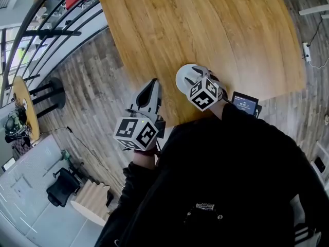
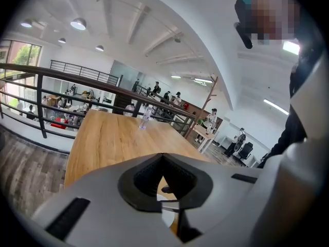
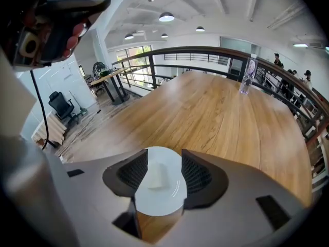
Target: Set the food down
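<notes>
A white plate (image 1: 184,77) lies on the wooden table (image 1: 205,24) near its front edge. In the right gripper view the plate (image 3: 160,195) carries a small pale piece of food (image 3: 157,175). My right gripper (image 1: 198,74) hovers just above the plate. Its jaws (image 3: 163,161) stand wide apart, with the plate below the gap and nothing pressed between the pads. My left gripper (image 1: 153,84) hangs off the table's left front corner, left of the plate. Its tips (image 2: 162,157) meet and hold nothing.
A clear bottle (image 3: 248,76) stands far back on the table, also in the left gripper view as the bottle (image 2: 145,118). A dark metal railing (image 1: 51,30) runs along the left. A small screen device (image 1: 244,102) sits by the right arm. Plank floor surrounds the table.
</notes>
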`<state>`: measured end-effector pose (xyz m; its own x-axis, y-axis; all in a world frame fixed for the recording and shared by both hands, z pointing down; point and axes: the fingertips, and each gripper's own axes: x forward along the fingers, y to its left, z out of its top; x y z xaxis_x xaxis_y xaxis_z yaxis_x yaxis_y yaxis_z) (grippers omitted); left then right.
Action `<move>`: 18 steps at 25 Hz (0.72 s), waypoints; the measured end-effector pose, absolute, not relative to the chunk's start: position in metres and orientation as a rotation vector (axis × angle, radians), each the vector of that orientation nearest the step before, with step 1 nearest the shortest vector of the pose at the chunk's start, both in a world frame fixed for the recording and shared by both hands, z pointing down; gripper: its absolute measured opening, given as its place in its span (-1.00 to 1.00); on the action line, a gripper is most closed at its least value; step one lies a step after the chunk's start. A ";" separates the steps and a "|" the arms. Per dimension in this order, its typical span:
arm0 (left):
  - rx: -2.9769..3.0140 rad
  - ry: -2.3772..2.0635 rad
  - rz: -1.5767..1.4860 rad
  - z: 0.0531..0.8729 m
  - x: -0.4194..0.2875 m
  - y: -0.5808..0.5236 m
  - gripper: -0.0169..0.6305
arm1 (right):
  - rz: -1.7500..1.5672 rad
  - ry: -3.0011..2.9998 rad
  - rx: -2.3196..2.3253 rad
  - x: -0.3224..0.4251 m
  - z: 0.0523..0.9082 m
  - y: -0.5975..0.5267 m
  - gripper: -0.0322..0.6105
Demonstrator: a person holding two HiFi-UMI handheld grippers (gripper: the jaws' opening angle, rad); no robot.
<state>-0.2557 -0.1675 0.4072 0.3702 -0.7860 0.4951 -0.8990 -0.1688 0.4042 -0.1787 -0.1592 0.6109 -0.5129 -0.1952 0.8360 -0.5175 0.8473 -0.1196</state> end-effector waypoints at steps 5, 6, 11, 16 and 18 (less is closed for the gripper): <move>2.075 -1.407 0.197 0.388 -0.247 -0.172 -0.95 | 0.486 -2.262 0.571 -0.188 0.544 -0.178 -0.26; 2.089 -1.402 0.190 0.384 -0.247 -0.173 -0.95 | 0.492 -2.309 0.582 -0.191 0.524 -0.183 -0.33; 2.163 -1.371 0.160 0.368 -0.241 -0.179 -0.95 | 0.514 -2.566 0.650 -0.196 0.419 -0.203 -0.72; 2.247 -1.334 0.129 0.348 -0.236 -0.182 -0.95 | 0.508 -2.778 0.575 -0.203 0.334 -0.184 -0.84; 2.268 -1.318 0.127 0.344 -0.233 -0.180 -0.95 | 0.514 -2.798 0.561 -0.203 0.319 -0.173 -0.84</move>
